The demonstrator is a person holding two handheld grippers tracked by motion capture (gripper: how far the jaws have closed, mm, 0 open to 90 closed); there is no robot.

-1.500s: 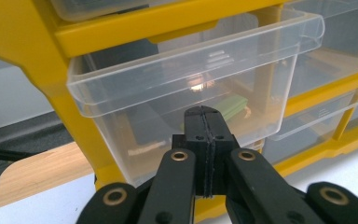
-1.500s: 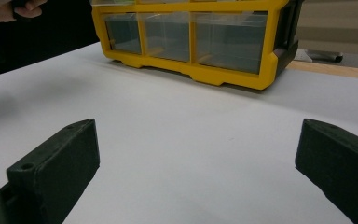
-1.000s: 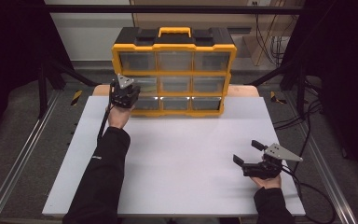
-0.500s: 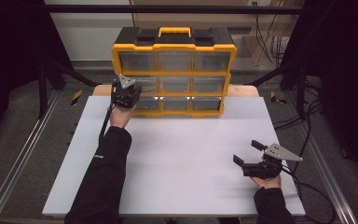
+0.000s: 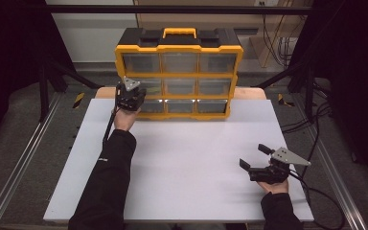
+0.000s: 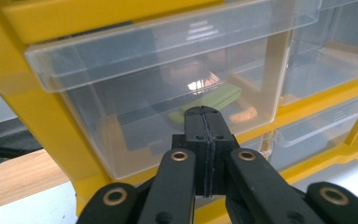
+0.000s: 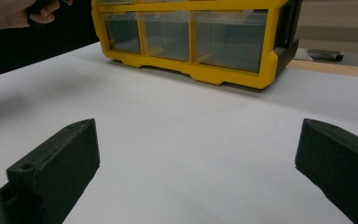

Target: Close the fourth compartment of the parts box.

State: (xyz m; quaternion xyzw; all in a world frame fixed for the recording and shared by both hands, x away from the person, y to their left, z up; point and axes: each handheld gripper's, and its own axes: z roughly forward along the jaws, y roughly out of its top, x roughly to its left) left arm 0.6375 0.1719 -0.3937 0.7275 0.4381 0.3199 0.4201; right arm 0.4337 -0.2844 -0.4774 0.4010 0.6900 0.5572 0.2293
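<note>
The left tool [image 6: 204, 122] is pinched tight, holding nothing, its tip right at the clear drawer [image 6: 168, 88] on the left side of the yellow organizer [image 5: 178, 74] — likely about to open it. Next it needs a grip on the drawer's lip. The right tool [image 5: 255, 156] rests wide open on the table [image 5: 191, 153].

Yellow organizer [image 5: 178, 76] with black top and clear drawers [image 6: 168, 93]; lime-green item [image 6: 209, 100] in one drawer; black grippers [image 6: 204, 114]; white table [image 5: 182, 163]; black sleeves [image 5: 108, 187].
</note>
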